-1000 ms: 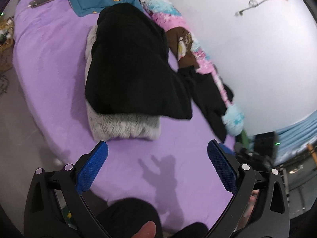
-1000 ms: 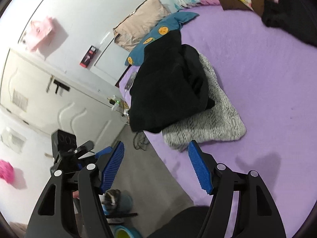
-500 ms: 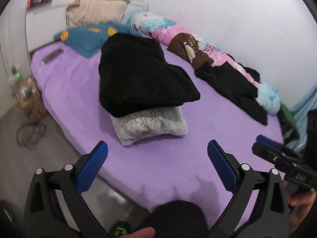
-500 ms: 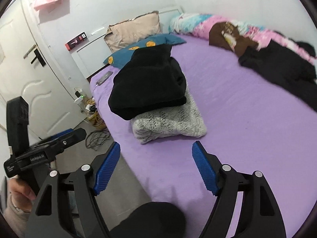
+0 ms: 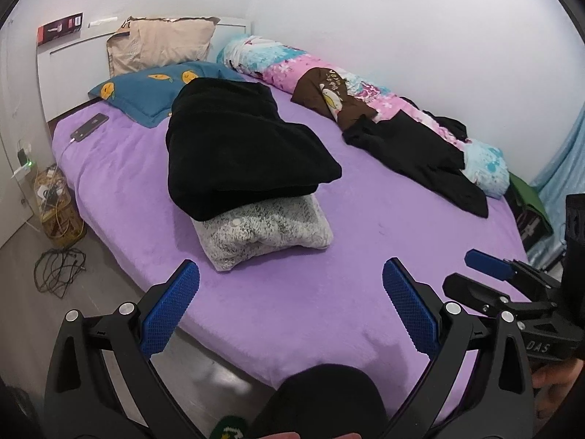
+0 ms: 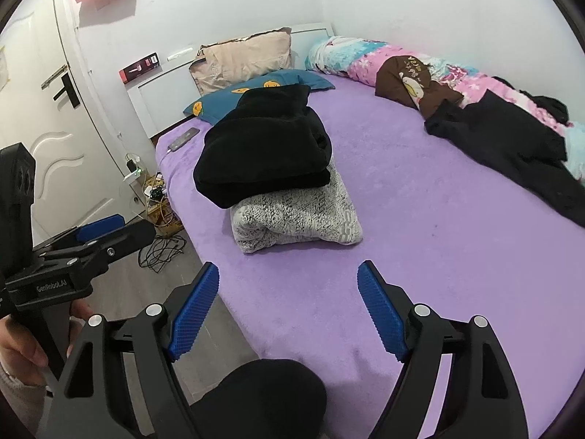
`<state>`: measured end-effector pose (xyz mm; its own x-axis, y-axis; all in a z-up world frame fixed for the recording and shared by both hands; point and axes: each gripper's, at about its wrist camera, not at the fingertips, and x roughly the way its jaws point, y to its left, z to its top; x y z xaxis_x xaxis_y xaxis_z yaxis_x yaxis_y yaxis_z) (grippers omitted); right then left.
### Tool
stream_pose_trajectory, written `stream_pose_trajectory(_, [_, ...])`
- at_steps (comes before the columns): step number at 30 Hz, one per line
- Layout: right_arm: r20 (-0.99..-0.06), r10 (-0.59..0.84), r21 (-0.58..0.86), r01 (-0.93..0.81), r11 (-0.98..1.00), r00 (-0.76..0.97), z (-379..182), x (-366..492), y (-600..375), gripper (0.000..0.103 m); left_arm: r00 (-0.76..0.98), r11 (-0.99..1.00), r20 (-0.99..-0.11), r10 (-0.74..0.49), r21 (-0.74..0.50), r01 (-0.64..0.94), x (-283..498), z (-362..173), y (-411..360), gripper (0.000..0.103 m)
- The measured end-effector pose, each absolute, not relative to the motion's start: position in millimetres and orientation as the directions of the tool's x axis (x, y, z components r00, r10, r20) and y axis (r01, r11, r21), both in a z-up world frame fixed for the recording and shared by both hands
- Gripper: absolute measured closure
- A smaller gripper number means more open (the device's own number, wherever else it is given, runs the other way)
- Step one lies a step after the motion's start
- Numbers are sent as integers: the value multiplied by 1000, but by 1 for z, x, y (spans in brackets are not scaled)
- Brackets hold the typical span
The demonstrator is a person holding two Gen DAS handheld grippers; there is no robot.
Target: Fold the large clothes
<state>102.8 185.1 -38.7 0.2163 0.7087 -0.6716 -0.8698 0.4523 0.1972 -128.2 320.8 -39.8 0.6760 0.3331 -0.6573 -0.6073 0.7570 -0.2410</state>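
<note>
Backing off bed: right gripper [image 6: 287, 307] just widening, empty, left gripper [image 5: 289, 303] spread, empty; folded black garment [image 5: 241, 153] stacked ahead on grey one [image 5: 267, 230]; I go next for unfolded black clothing [image 6: 512, 146] far right.

Bed [image 5: 365, 292]: purple cover, fills mid-frame
Centre: grey folded garment [image 5: 267, 230] — black folded garment [image 5: 241, 153] stacked on top
Upper left: teal pillow [image 5: 153, 91], phone [image 5: 89, 126]
Right: black loose garment [image 5: 420, 153]

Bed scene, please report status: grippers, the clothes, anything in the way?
Left gripper open, empty; right gripper open, empty. Folded black garment stacked on folded grey one; loose black garment unfolded by the wall. Purple bed bare between.
</note>
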Motion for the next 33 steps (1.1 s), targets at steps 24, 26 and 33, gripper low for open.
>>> stream_pose_trajectory(24, [-658, 718, 200, -867, 456, 225, -32, 104, 191, 26, 671, 751, -664, 331, -245, -613, -120, -33, 332, 6])
stream_pose_trajectory(26, [-661, 717, 202, -867, 455, 222, -34, 103, 192, 26, 659, 748, -666, 350, -224, -625, -118, -32, 331, 6])
stream_pose_trajectory(33, [-664, 715, 210, -864, 457, 218, -37, 107, 191, 26, 651, 743, -668, 361, -216, -633, -117, -32, 332, 6])
